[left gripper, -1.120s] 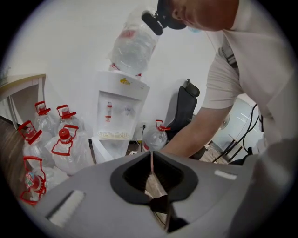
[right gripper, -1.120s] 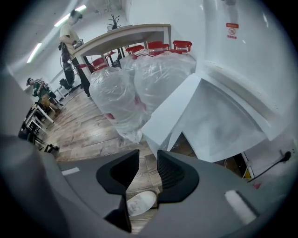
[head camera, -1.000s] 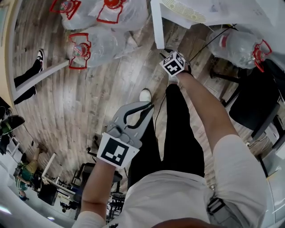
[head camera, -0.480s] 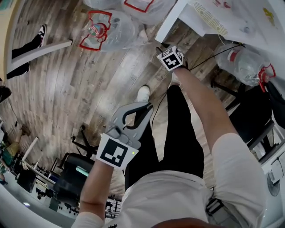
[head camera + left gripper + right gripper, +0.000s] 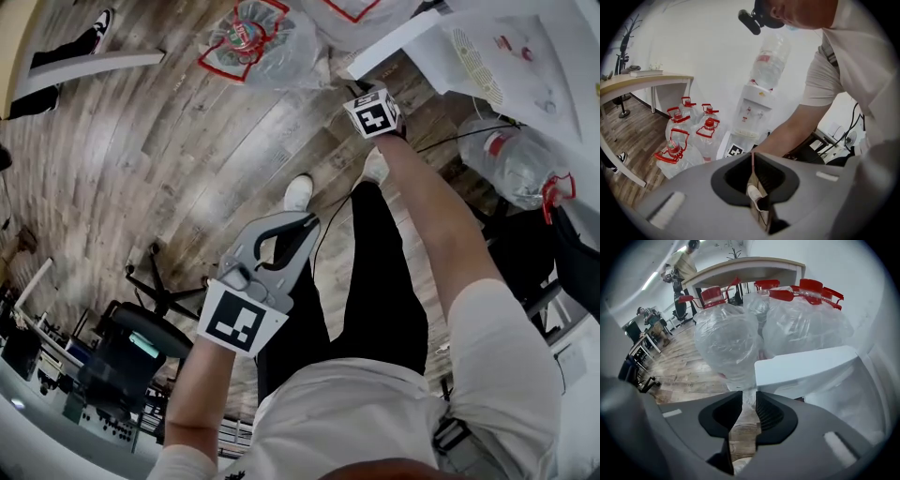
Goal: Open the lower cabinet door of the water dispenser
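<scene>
Partly cut off at the frame's edge, the white lower cabinet door [image 5: 806, 367] of the water dispenser stands ajar beside clear red-capped water bottles [image 5: 726, 341].
At the end of an arm stretched forward, the right gripper [image 5: 749, 393] has its jaws a narrow gap apart and empty, just short of the door's corner; the left gripper [image 5: 753, 154], jaws pressed together on nothing, hangs above the person's black-trousered leg [image 5: 375, 281].

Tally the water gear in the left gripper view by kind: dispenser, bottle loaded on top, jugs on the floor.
Water dispenser: 1
Upturned bottle on top of it: 1
Red-capped jugs on the floor: 4
Total: 6
</scene>
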{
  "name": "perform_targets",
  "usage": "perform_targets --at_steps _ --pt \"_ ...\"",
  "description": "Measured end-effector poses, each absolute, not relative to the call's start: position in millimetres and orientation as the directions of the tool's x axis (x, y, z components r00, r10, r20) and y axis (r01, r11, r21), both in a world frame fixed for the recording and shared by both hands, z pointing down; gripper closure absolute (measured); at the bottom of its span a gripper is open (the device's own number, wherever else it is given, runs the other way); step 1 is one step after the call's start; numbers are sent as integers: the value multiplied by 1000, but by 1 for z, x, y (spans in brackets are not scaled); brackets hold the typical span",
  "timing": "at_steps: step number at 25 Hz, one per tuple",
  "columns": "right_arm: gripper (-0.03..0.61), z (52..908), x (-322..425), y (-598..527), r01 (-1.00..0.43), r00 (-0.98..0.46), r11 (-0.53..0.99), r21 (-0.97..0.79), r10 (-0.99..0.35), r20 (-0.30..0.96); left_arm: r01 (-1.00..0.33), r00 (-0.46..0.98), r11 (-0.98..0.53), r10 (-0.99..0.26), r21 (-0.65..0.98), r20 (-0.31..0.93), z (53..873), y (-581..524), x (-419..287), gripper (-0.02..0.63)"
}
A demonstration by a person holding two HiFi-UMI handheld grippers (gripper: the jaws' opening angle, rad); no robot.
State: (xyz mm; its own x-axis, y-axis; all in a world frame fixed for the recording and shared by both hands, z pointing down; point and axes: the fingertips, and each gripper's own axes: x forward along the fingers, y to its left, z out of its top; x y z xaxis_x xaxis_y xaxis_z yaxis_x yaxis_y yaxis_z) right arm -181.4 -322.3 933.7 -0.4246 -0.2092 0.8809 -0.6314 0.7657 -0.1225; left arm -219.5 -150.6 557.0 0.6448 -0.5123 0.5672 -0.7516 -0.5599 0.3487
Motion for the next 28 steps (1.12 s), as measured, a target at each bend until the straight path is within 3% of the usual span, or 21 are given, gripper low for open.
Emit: perform_targets --at_steps 13,28 --pt "486 919 -170 -306 -668 -388 735 -118 -208 898 -740 660 -582 -533 336 530 536 -137 -233 555" --pt "486 721 -130 -210 -722 -448 680 -130 -316 836 -605 779 -742 -477 290 407 436 -93 -224 555"
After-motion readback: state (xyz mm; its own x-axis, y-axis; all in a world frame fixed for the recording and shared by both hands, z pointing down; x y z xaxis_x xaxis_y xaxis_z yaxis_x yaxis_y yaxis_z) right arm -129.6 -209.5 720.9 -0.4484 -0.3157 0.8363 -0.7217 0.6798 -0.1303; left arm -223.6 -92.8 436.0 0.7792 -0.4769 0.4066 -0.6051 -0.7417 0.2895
